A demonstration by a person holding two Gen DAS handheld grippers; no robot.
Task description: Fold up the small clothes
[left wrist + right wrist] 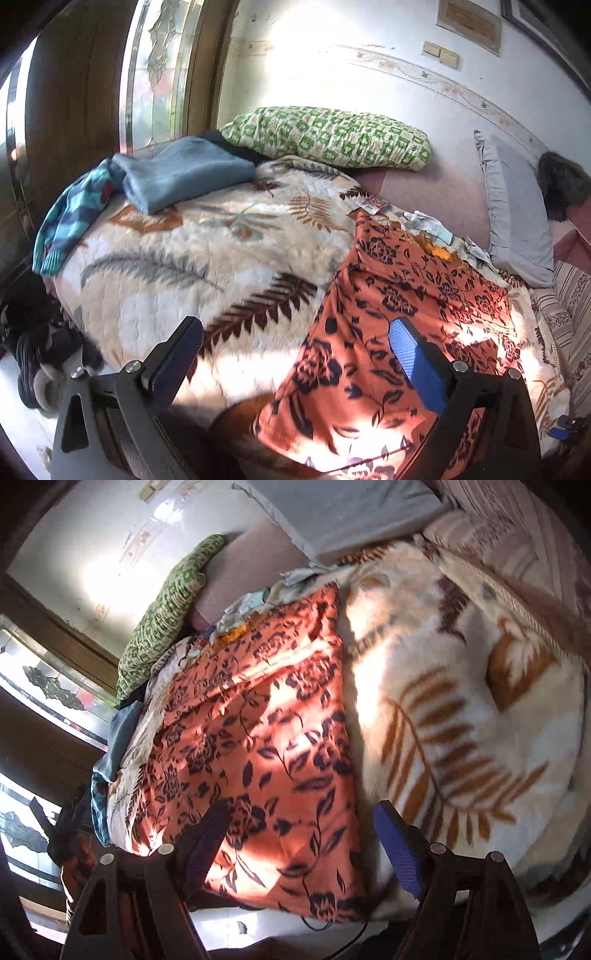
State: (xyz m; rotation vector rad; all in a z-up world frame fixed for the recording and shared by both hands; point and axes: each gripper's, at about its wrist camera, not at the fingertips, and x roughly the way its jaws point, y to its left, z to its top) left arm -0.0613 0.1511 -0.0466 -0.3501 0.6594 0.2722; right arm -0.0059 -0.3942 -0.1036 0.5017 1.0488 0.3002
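An orange garment with a dark floral print [388,325] lies spread flat on the leaf-patterned blanket [192,251]. It also shows in the right wrist view [258,738], reaching the bed's near edge. My left gripper [295,354] is open and empty, hovering above the garment's near left edge. My right gripper [303,842] is open and empty, hovering above the garment's near right corner. A folded blue garment [181,173] and a teal patterned one [74,218] lie at the bed's far left.
A green checked pillow [328,136] and a grey pillow [517,214] lie at the head of the bed. Small pale cloth pieces [428,221] lie beyond the orange garment. Shoes [40,362] sit on the floor left. A wooden door [70,103] stands behind.
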